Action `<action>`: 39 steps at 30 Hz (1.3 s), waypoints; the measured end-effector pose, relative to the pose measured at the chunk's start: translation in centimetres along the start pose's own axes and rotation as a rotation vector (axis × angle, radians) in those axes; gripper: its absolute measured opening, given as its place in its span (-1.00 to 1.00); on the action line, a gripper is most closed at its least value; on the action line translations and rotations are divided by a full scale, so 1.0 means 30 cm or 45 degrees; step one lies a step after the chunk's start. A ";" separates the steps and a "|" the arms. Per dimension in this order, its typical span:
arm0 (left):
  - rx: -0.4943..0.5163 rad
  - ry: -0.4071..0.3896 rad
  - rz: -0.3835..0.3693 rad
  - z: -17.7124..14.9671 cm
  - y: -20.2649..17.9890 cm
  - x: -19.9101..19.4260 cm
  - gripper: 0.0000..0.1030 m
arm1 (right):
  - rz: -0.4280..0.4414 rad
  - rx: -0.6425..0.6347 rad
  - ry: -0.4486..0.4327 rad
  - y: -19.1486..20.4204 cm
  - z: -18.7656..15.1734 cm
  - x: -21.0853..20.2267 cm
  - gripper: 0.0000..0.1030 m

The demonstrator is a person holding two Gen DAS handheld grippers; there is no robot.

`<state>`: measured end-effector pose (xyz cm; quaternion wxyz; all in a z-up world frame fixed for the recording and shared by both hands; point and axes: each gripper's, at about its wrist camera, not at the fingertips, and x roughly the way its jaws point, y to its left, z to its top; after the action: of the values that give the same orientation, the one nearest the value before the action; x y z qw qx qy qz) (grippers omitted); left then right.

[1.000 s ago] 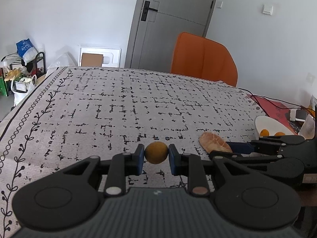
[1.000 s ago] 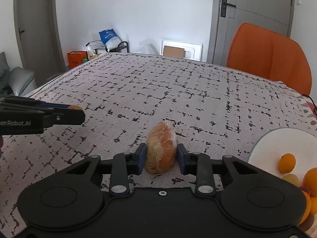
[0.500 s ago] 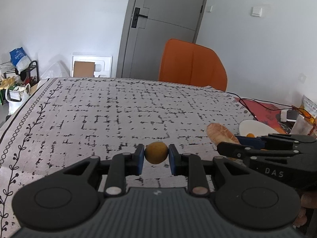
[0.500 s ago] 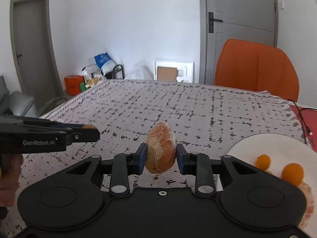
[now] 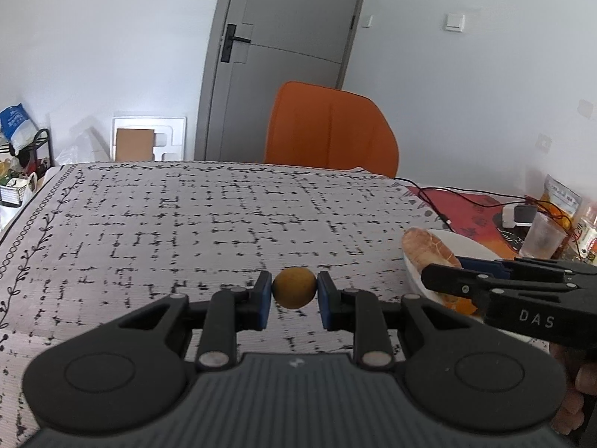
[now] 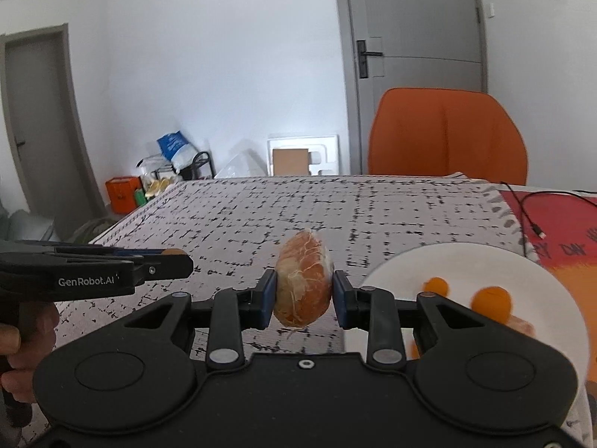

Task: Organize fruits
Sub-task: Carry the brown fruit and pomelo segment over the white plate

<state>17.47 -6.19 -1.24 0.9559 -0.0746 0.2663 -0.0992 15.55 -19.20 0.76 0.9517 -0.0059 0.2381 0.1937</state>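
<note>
My left gripper (image 5: pixel 294 294) is shut on a small round orange fruit (image 5: pixel 294 287), held above the patterned tablecloth. My right gripper (image 6: pixel 304 296) is shut on a peeled citrus fruit (image 6: pixel 303 280) with white pith, held in the air left of the white plate (image 6: pixel 403 261). The plate holds small orange fruits (image 6: pixel 489 298) and a peeled piece. In the left wrist view the right gripper (image 5: pixel 440 272) carries the peeled fruit (image 5: pixel 425 246) over the plate's near rim (image 5: pixel 466 240). In the right wrist view the left gripper (image 6: pixel 168 257) shows at the left.
An orange chair (image 5: pixel 332 130) stands behind the table's far edge. A red mat with cables (image 5: pixel 466 201), a plastic cup (image 5: pixel 541 233) and packets lie at the right. The black-and-white tablecloth (image 5: pixel 186 224) covers the table.
Both grippers rose and moved right with their fruits. The right gripper's peeled fruit now sits at the plate's rim, closer to the plate than before.
</note>
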 end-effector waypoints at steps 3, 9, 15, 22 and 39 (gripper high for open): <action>0.011 -0.001 -0.016 -0.001 -0.028 0.000 -0.53 | -0.008 0.038 -0.020 -0.029 -0.011 -0.032 -0.42; 0.034 -0.006 -0.047 0.000 -0.085 0.003 -0.53 | -0.017 0.106 -0.044 -0.082 -0.031 -0.094 -0.42; 0.057 -0.001 -0.070 0.000 -0.133 0.018 -0.53 | -0.051 0.137 -0.065 -0.119 -0.057 -0.143 -0.42; 0.079 0.013 -0.093 -0.006 -0.181 0.042 -0.53 | -0.109 0.179 -0.073 -0.192 -0.082 -0.171 -0.42; 0.139 0.049 -0.163 -0.007 -0.313 0.129 -0.53 | -0.336 0.236 -0.060 -0.361 -0.136 -0.200 -0.41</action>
<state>19.20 -16.21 -1.51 0.9448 -0.0375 0.2736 -0.1761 12.86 -31.84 -1.01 0.9707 0.0554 0.2296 0.0444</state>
